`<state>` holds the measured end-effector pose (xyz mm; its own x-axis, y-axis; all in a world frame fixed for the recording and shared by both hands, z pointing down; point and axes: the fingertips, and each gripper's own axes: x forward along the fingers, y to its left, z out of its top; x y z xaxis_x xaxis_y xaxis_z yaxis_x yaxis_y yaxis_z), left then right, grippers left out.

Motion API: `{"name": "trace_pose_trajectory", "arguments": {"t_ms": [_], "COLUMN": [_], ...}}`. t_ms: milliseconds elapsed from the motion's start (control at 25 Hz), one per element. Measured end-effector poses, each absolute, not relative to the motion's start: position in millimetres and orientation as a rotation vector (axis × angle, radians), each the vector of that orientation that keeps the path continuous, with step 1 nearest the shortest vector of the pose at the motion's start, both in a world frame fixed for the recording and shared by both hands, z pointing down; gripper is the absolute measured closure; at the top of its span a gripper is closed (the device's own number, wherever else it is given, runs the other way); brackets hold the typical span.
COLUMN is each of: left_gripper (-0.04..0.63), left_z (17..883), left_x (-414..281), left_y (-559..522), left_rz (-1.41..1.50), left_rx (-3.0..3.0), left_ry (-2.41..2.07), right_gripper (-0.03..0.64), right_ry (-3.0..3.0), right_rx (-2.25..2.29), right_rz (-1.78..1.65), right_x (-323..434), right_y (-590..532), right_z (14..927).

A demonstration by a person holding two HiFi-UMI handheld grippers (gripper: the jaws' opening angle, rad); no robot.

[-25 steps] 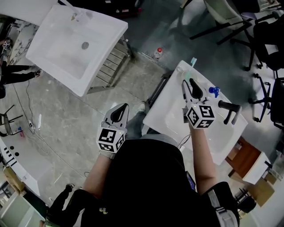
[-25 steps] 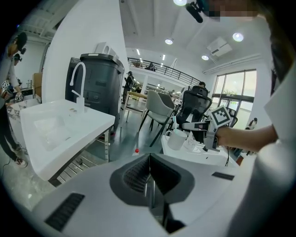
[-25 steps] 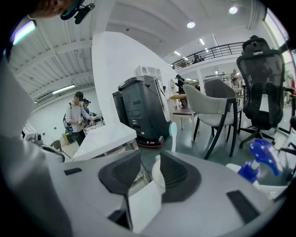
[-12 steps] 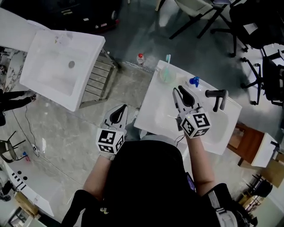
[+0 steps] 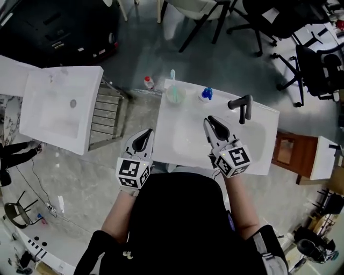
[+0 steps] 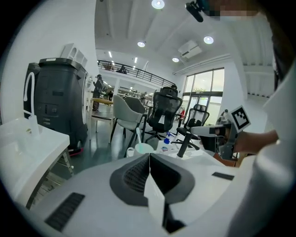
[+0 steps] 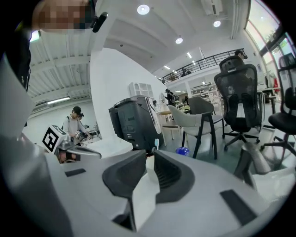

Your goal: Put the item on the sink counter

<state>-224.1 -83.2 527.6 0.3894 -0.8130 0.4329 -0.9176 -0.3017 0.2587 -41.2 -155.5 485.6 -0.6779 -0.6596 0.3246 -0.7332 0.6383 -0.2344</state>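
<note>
We found no item held. The left gripper (image 5: 147, 132), jaws together, hung left of the sink (image 5: 269, 122). The right gripper (image 5: 209, 119), jaws slightly apart, hung over it, nearer the far-left cup (image 5: 175, 95).

Grey marbled floor (image 5: 80, 174), black office chairs (image 6: 163, 110), round ceiling lights (image 6: 157, 4), tall bright windows (image 6: 203, 90).

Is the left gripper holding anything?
No: in the left gripper view, the left gripper has its jaws pressed together with nothing between them.
</note>
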Motion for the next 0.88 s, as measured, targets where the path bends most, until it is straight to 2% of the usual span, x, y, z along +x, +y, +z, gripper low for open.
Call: {"name": "trace_pose_trajectory", "arguments": {"t_ms": [880], "left_gripper": [0.572], "left_z": [500], "left_x": [-99], "left_y": [-111], "left_rz": [0.289], "left_rx": [2.442], "left_ry": [-1.235], "right_gripper": [0.549], "right_ry": [-2.622], "right_rx": [1.364], "right_rz": [0.522], "right_x": [75], "right_y": [-97], "right_z": [461]}}
